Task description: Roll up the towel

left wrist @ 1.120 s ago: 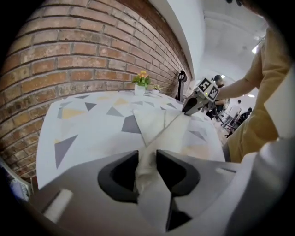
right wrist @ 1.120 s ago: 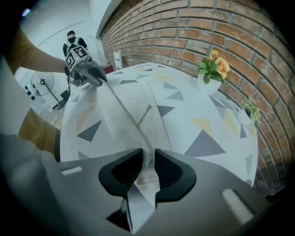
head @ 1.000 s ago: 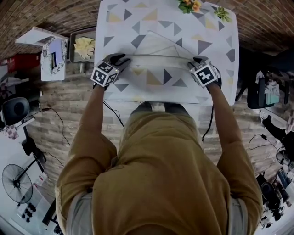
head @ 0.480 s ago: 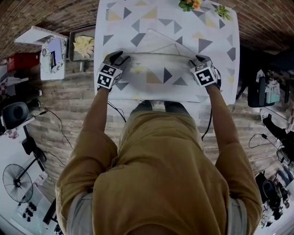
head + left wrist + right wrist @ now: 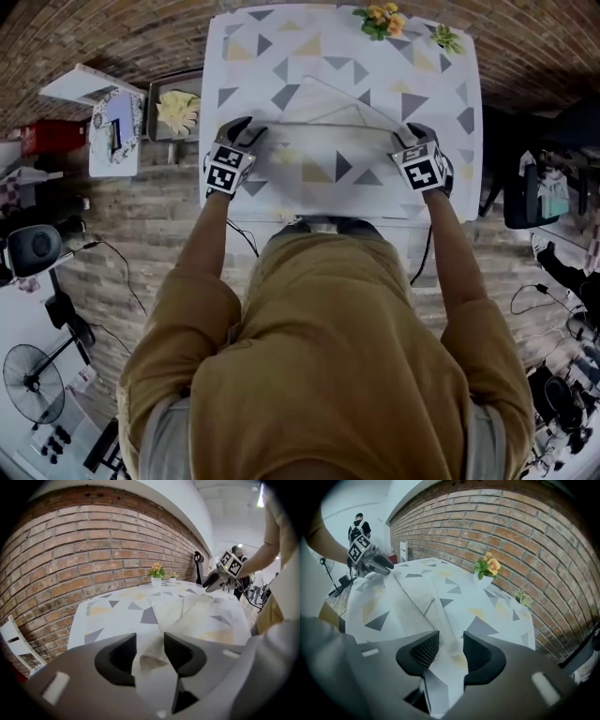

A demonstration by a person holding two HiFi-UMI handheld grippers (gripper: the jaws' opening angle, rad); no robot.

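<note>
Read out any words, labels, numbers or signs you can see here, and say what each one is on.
No readable words, numbers or brands in any view.
Cubes on the left gripper and right gripper: black-and-white square patterns only, no letters.
Patterned item at far left: too blurred to read.

A table [image 5: 246, 58], covered with a white cloth printed with grey and yellow triangles, is seen before a brick wall [image 5: 70, 541]. At its far edge a pot of orange flowers [image 5: 382, 17] is placed, and a small green plant [image 5: 446, 37] is set near it. Left of the table, a pale yellow leaf-shaped object [image 5: 176, 110] is held in a dark tray [image 5: 150, 103]. A standing fan [image 5: 25, 380] and black cables [image 5: 120, 262] are seen on the floor.
</note>
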